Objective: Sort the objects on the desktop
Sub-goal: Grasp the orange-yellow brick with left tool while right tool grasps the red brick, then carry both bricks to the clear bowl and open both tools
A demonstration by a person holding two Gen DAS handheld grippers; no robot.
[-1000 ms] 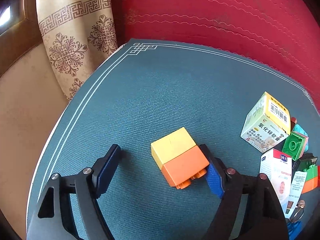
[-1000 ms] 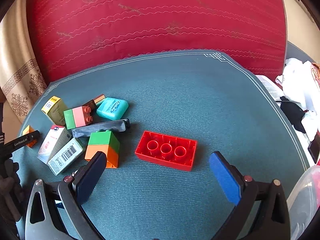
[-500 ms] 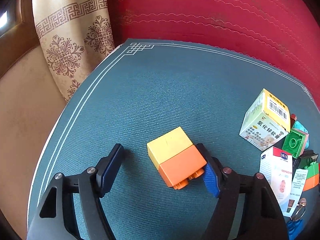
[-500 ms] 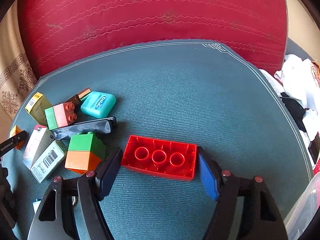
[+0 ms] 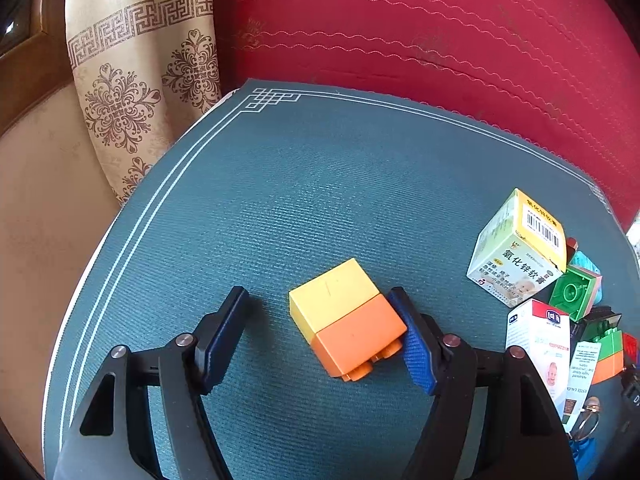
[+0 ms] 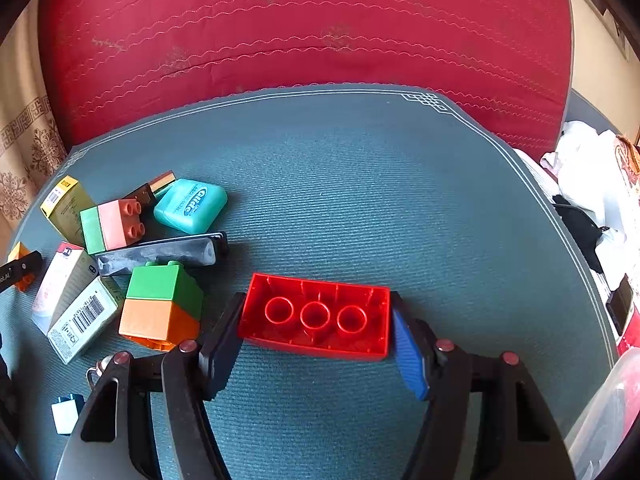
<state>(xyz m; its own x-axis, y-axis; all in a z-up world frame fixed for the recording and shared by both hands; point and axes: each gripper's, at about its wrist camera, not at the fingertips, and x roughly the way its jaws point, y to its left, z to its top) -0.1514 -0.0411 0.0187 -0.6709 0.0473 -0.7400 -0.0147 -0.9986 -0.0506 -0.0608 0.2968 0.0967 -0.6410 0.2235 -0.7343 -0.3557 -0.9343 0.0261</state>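
Both sets of fingers closing on light, rigid plastic bricks
Left gripper (image 5: 324,338) touches the yellow-and-orange stacked brick (image 5: 347,317) one-sidedly; right gripper (image 6: 314,340) spans the upturned red hollow brick (image 6: 316,316) at its ends

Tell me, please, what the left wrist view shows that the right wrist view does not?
Only the left wrist view shows the left tongs closing around the yellow-and-orange block, one pad touching its orange end, the other still clear. Only the right wrist view shows the right tongs closing on the upturned red brick, plus the teal floss case and the white cloth. Both show the green mat, the red cushion and the yellow-topped box.
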